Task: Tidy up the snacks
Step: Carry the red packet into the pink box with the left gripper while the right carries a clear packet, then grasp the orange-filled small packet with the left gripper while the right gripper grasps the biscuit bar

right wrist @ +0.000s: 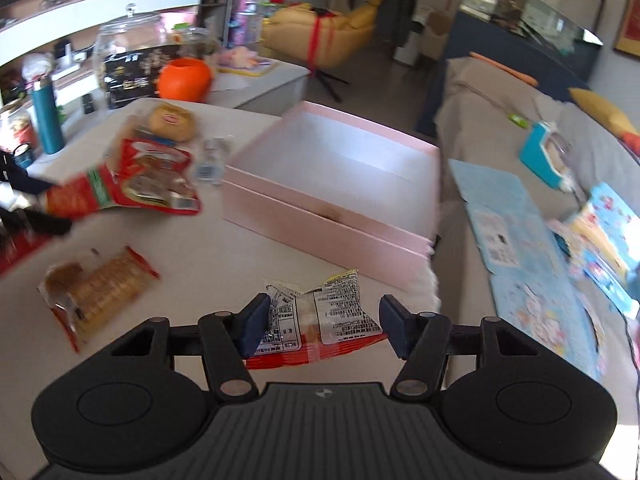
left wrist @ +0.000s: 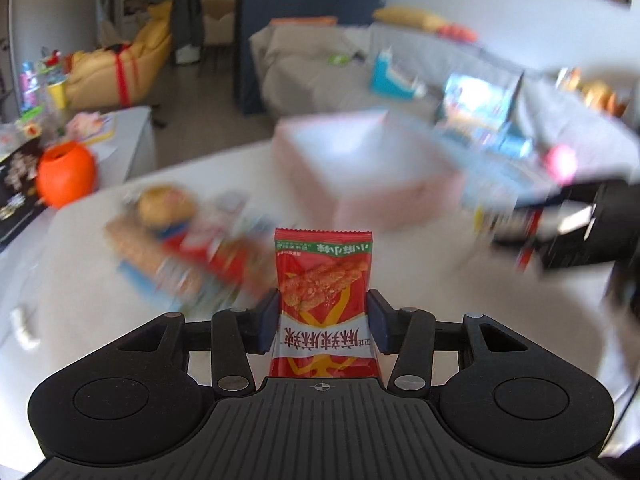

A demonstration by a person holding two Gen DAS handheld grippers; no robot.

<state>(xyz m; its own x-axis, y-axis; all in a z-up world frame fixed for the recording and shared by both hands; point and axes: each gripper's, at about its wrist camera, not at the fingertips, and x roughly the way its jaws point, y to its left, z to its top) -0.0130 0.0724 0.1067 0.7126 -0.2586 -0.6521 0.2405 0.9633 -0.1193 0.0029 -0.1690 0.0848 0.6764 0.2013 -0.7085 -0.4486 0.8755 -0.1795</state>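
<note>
My left gripper (left wrist: 323, 316) is shut on a red snack packet (left wrist: 323, 280), held upright above the white table. An open, empty pink box (right wrist: 336, 188) sits on the table ahead; it shows blurred in the left wrist view (left wrist: 360, 168). My right gripper (right wrist: 322, 320) is open, its fingers on either side of a clear-and-red snack packet (right wrist: 320, 320) lying on the table just in front of the box. The left gripper with its red packet (right wrist: 76, 198) appears at the far left of the right wrist view.
More snacks lie on the table: a cracker packet (right wrist: 96, 292), a red pouch (right wrist: 160, 176), a round bun (right wrist: 172, 120). An orange pot (right wrist: 184, 80), glass jar (right wrist: 128, 52) and teal bottle (right wrist: 46, 120) stand behind. Blue papers (right wrist: 520, 248) lie to the right.
</note>
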